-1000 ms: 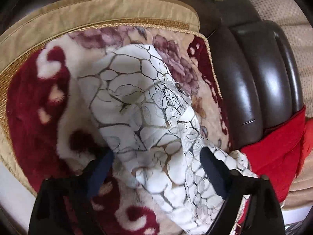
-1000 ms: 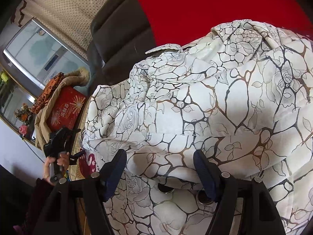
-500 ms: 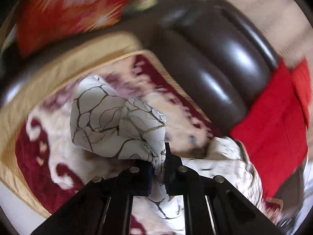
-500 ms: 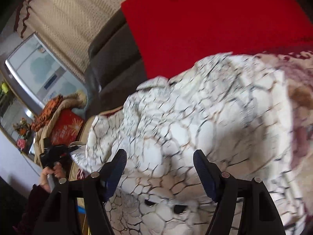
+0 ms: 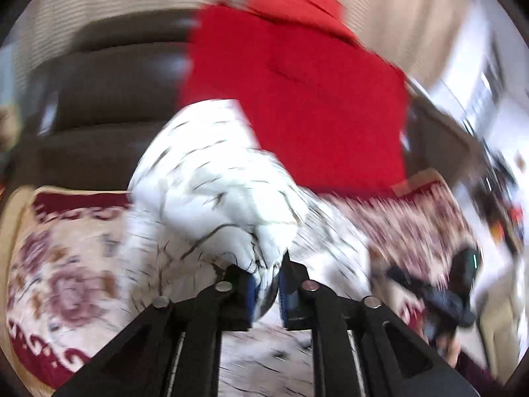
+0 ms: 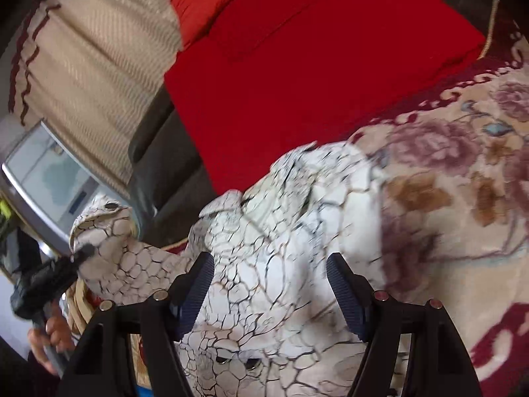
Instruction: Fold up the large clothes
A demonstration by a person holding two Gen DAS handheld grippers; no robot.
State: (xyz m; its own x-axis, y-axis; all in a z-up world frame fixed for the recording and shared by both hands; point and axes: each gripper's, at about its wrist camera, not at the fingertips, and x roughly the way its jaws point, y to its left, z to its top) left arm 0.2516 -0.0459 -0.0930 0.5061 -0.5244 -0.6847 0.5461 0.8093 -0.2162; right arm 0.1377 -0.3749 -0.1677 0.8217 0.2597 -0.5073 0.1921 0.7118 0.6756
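A white garment with a brown crackle print [image 6: 291, 231] lies bunched on a floral blanket [image 6: 456, 198] over a sofa. My left gripper [image 5: 266, 284] is shut on a fold of the garment [image 5: 224, 192] and holds it lifted; this view is blurred. In the right wrist view the left gripper [image 6: 82, 253] shows at the far left, holding a raised corner of the cloth. My right gripper [image 6: 269, 284] is open, its fingers standing either side of the bunched cloth just above it, holding nothing.
A red cushion [image 6: 297, 66] leans on the dark leather sofa back [image 6: 158, 165]. A beige curtain [image 6: 92, 49] and a window [image 6: 46, 178] are behind. The blanket's cream and dark red pattern also shows in the left wrist view [image 5: 66, 281].
My left gripper closed on the garment's end and swung it up and across toward the red cushion. My right gripper stayed open and drew back from the cloth, baring more blanket.
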